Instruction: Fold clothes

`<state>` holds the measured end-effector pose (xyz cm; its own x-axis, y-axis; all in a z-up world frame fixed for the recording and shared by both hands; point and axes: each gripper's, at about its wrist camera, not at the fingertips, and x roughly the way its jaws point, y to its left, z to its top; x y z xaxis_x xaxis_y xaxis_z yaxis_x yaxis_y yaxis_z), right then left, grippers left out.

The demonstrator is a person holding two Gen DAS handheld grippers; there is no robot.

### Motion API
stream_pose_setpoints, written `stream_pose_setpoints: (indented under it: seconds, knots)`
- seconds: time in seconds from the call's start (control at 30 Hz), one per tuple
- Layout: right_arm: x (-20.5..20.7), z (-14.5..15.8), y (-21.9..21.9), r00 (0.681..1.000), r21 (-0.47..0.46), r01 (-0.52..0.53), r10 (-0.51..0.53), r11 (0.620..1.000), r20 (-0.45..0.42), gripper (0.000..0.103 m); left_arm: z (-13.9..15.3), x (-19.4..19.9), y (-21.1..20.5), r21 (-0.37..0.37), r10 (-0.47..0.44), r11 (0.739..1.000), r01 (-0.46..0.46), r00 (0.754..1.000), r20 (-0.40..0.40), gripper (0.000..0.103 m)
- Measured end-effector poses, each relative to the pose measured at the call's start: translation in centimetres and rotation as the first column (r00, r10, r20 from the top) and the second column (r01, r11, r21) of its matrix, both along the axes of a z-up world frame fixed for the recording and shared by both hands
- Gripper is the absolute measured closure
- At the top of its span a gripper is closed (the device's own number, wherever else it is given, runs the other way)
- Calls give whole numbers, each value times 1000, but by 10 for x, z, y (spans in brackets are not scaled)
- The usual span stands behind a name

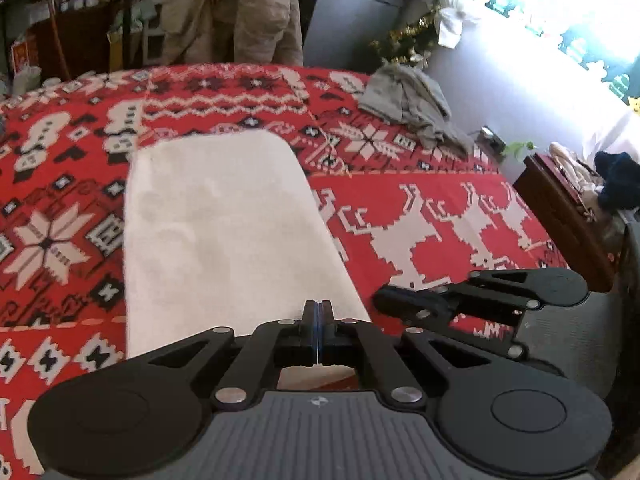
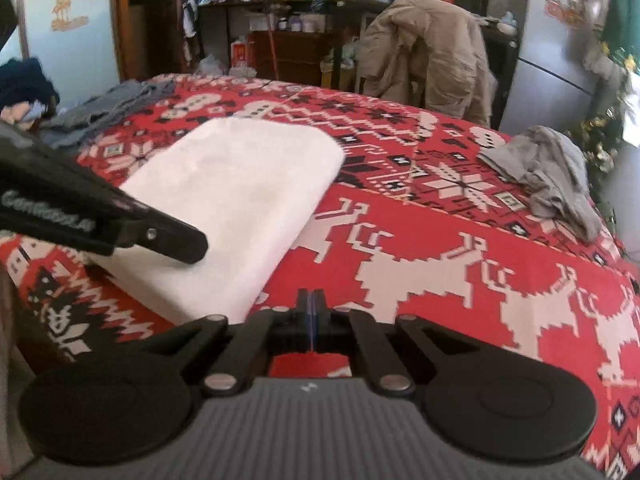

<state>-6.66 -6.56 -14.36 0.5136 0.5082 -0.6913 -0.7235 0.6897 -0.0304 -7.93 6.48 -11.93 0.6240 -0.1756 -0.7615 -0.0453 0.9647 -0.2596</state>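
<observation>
Left tongs (image 1: 319, 320) clenched, right tongs (image 2: 311, 312) clenched too; cloth between either pair? Can't tell, nothing obvious. White garment (image 1: 224, 232) lies flat as a folded rectangle on the red patterned counter (image 1: 440, 200). Crumpled grey garment (image 2: 548, 176) sits well apart. For any further fold: pinch corners, match edges.

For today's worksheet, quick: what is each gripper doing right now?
Left gripper: closed, over the white folded cloth; grip cannot be told.
Right gripper: closed, empty.
</observation>
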Motion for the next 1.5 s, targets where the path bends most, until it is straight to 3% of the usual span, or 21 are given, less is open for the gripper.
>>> stream_pose_setpoints:
  seconds: [0.4,0.5,0.6,0.83,1.2,1.33,1.5]
  knots:
    - [-50,4,3,990,-16,-141,140,990,-33,103,4,-21,-10,-46,-47,998,45,998,-37,103]
    - [-52,10,-1,996,-57,-89,90,994,17,103,12,-26,-9,-19,-47,999,47,999,-7,103]
    - [-42,12,-7,1000,-30,-22,22,999,6,99,14,-24,-5,-4,-40,999,40,999,9,103]
    - [-51,10,5,996,-46,-67,69,997,58,89,7,-14,0,15,-34,999,34,999,1,102]
    - [-71,5,25,971,-145,-122,148,982,186,100,3,-21,-2,7,-59,998,59,998,-10,102]
    - [-68,14,11,980,-99,-120,134,988,149,103,8,-21,3,-13,-52,999,52,999,-1,102]
    - [-38,17,1,989,-47,-16,22,999,143,103,11,-7,6,-14,-32,999,32,999,35,102]
